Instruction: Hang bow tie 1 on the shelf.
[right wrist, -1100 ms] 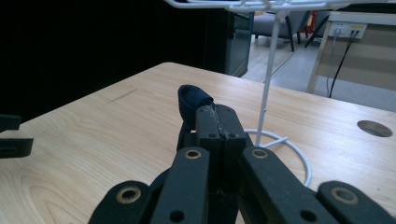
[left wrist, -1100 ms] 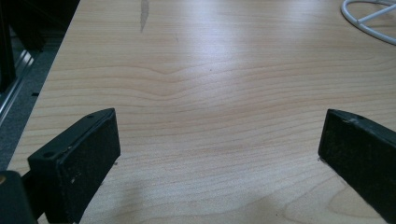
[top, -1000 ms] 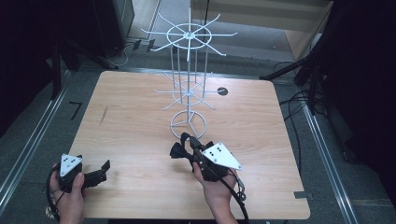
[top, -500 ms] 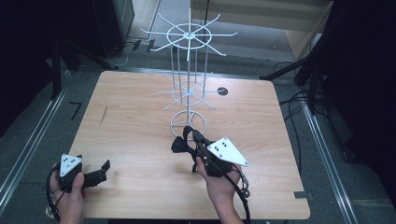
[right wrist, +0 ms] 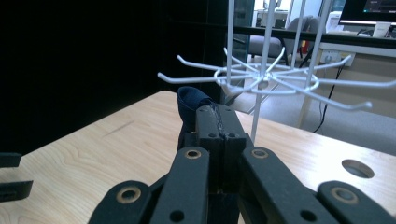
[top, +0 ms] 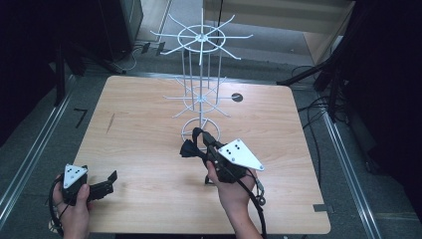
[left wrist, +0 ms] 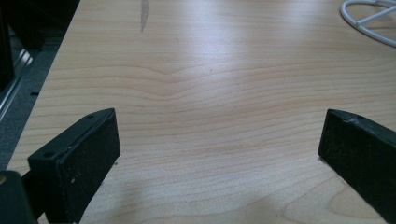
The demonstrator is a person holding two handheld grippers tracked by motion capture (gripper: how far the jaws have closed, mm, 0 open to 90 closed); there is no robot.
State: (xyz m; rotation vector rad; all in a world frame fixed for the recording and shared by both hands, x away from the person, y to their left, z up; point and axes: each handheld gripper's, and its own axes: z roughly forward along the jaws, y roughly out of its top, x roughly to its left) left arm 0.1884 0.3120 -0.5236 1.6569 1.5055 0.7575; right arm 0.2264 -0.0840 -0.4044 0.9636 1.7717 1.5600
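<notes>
Pinching a dark fabric piece (right wrist: pixel 189 105), right hand-held gripper (top: pixel 199 142) clamped, cloth's length toward the white wire rack (top: pixel 201 74).

This looks like a lab or test room set up inside an office. A bare wooden tabletop (top: pixel 149 149) stands on grey carpet between metal floor rails (top: pixel 30 159), ringed by black curtains or screens (top: pixel 388 74). Loose cables (top: pixel 318 107) run over the floor. Past a white wire display rack (top: pixel 201 74), the right gripper view shows an office chair (right wrist: pixel 268 44) and a lit monitor (right wrist: pixel 369 11).
</notes>
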